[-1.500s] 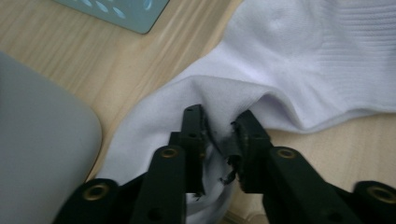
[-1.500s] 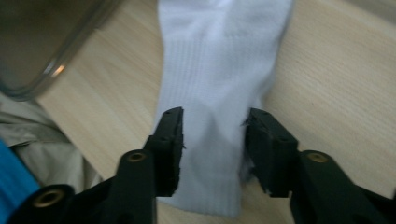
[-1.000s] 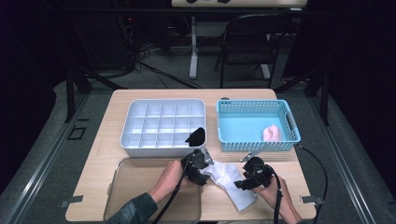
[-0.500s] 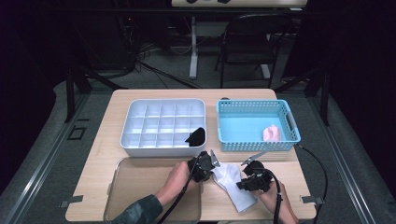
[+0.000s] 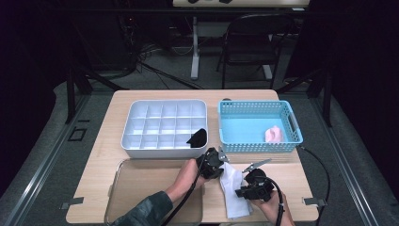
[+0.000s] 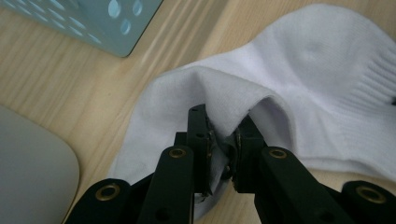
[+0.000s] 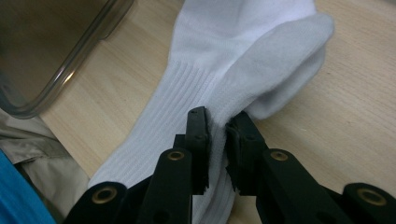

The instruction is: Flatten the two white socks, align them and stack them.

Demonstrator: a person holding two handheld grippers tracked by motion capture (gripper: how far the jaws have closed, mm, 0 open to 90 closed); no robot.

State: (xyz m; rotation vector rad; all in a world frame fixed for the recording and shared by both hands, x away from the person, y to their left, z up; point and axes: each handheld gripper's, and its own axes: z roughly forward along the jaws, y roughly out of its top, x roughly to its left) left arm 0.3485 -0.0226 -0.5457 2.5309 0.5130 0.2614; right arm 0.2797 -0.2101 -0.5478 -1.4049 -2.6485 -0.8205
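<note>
Both my grippers now closed in on the white sock (image 5: 231, 190), left gripper (image 6: 223, 140) pinching its toe fold, right gripper (image 7: 217, 135) clamping the cuff, table (image 5: 141, 96) beneath.

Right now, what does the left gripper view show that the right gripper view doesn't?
Left gripper view: the corner of the blue basket and the left gripper pinching a raised fold of the white sock. Right gripper view: the clear tray and the right gripper shut on the sock's ribbed part. Both share the sock lying on the wooden table, with black jaws closed on its fabric.
</note>
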